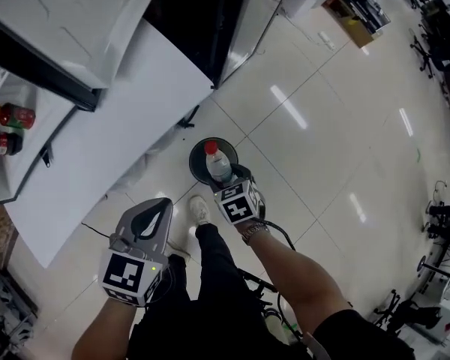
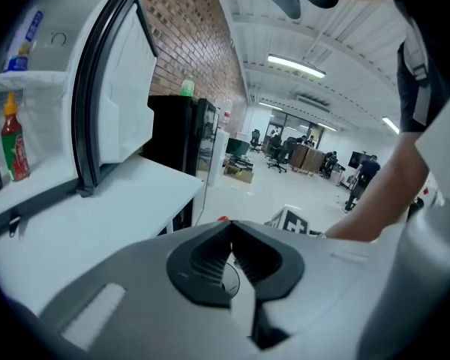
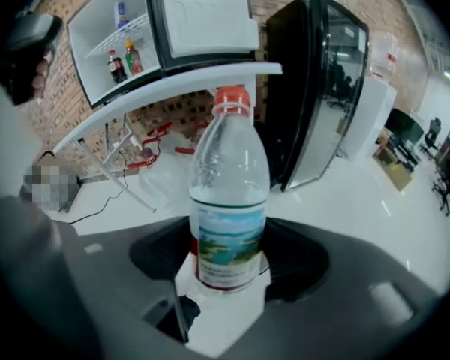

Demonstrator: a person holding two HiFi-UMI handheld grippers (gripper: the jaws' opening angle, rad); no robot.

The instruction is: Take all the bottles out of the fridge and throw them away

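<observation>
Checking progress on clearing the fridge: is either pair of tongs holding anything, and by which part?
The right tongs grip a red-capped water bottle by its lower body, at the label. The left tongs are shut and empty.

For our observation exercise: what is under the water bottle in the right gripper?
A round black bin on the floor. The water bottle and right gripper cover most of its opening, so its contents are hidden.
</observation>
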